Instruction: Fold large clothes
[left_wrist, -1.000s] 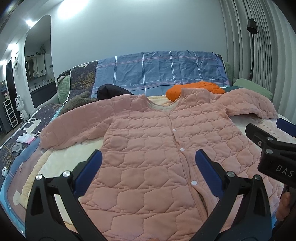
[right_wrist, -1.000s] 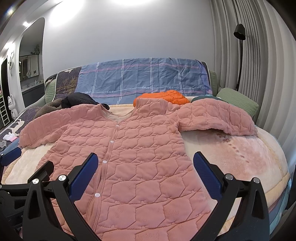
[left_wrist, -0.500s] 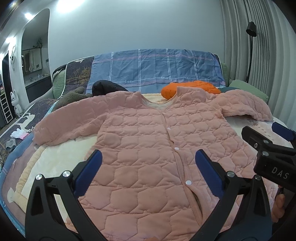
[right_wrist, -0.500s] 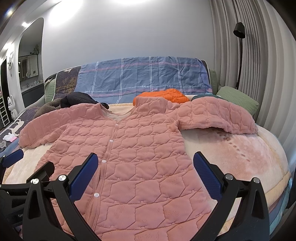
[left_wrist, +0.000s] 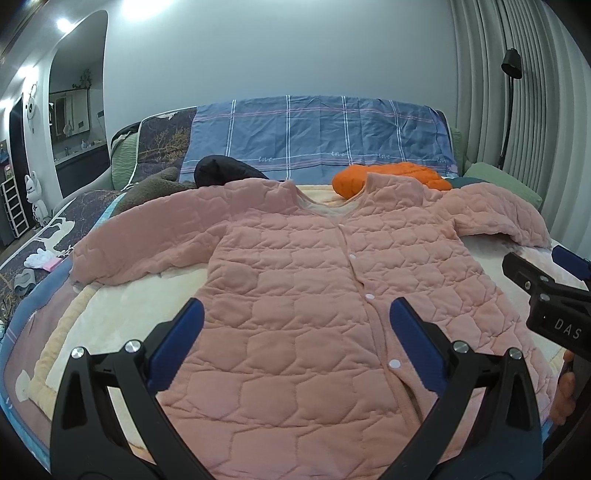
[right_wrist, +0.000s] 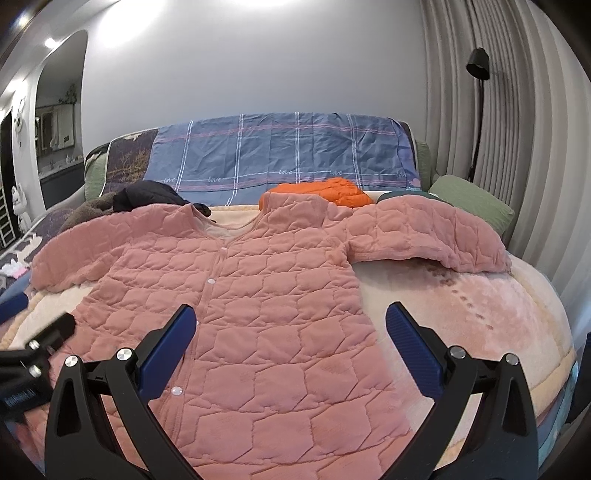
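Pink quilted jacket (left_wrist: 295, 295), spread flat and front-up across the bed (left_wrist: 110, 295), snaps closed, both sleeves stretched outward, collar toward the headboard.

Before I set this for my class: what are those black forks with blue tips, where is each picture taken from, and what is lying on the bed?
No robot here: a person holds a two-finger tool in each hand. Each picture comes from a camera on one tool, looking forward along its fingers. The left tool and right tool both hang open, holding nothing. In the left view, the right tool also shows at the edge. A pink quilted jacket lies spread flat, snaps closed and sleeves out, on a cream blanket over the bed. Behind it lie an orange garment and a dark garment. Folding has not begun.
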